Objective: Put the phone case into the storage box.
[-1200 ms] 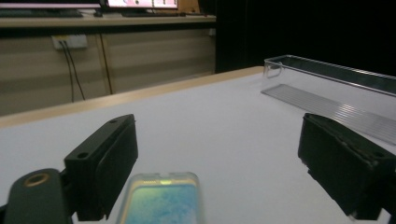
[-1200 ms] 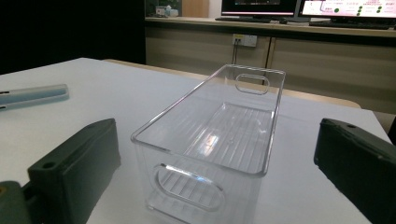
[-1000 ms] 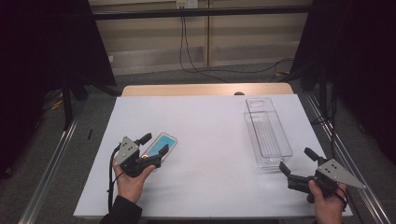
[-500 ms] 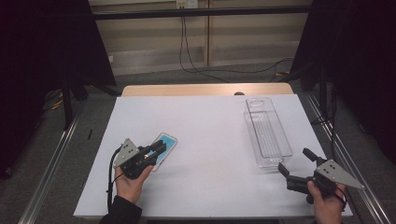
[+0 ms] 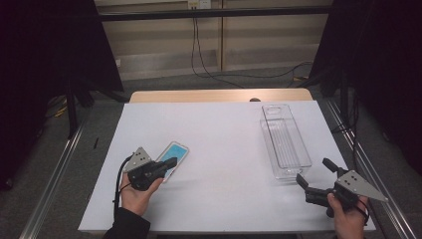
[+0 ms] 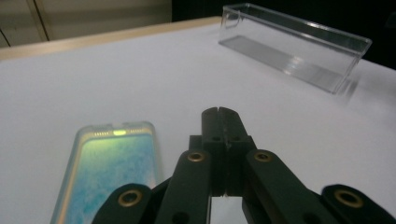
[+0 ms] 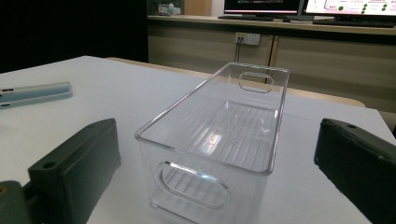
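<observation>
Blue-backed phone case point(image 5: 172, 158) with a pale translucent rim lies flat on the white table point(image 5: 224, 149), in the left half of the high view, its long axis running from about 7 o'clock to 1 o'clock.

Left gripper point(image 5: 168, 163): held in the person's left hand point(image 5: 134, 194), pointing toward 2 o'clock in the high view. Its jaws have just been closing and now stand pressed together, tip to tip, with nothing between them. In the left gripper view the closed left gripper point(image 6: 218, 114) sits just beside the phone case point(image 6: 109, 177); the case lies at about 9 o'clock from the tips, its right long edge next to the jaws. Whether jaw and case touch cannot be told.

Right gripper point(image 5: 312, 176): held in the right hand point(image 5: 348, 219) at the lower right of the table, jaws spread wide apart, empty. In the right gripper view the 2 jaws frame the near end of a clear plastic bin point(image 7: 219, 135), which stands upright and empty just ahead of them. In the high view the bin point(image 5: 283, 139) lies at about 11 o'clock from this gripper, close to it.

Phone case and bin are well apart.
</observation>
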`<action>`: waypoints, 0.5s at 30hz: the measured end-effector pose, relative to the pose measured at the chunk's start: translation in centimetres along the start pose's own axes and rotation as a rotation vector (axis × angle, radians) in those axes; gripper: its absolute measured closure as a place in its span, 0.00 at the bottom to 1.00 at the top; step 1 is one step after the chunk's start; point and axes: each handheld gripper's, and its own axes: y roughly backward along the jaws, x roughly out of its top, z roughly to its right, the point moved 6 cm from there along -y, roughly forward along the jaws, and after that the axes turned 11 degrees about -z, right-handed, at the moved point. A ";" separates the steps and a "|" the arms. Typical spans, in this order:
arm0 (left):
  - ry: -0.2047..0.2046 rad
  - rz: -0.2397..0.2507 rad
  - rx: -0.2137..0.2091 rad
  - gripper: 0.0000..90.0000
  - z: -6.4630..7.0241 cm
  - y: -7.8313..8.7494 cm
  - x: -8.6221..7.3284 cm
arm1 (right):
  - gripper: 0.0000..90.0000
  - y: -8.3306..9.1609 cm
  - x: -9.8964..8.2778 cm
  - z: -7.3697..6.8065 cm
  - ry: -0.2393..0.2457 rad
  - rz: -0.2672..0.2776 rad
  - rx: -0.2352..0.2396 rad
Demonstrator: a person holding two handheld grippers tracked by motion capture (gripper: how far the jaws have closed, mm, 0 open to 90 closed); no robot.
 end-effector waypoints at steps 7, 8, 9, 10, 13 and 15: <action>0.036 -0.121 -0.006 1.00 -0.2 -0.1 -0.5 | 0.00 0.0 0.0 0.0 0.003 -0.002 0.002; 0.038 -0.129 -0.002 1.00 -0.2 -0.1 -0.5 | 0.00 0.0 0.0 0.0 0.003 -0.002 0.002; 0.036 -0.161 -0.008 1.00 -0.2 -0.1 -0.7 | 0.00 0.0 0.0 0.0 -0.002 0.000 0.001; 0.036 -0.161 -0.008 1.00 -0.2 -0.1 -0.7 | 0.00 0.0 0.0 0.0 -0.002 0.000 0.001; 0.041 -0.226 -0.013 1.00 -0.2 -0.5 -1.2 | 0.00 0.0 0.0 0.0 0.002 0.000 0.001; 0.041 -0.230 -0.008 1.00 -0.1 -0.6 -1.2 | 0.00 0.0 0.0 0.0 0.003 -0.001 0.000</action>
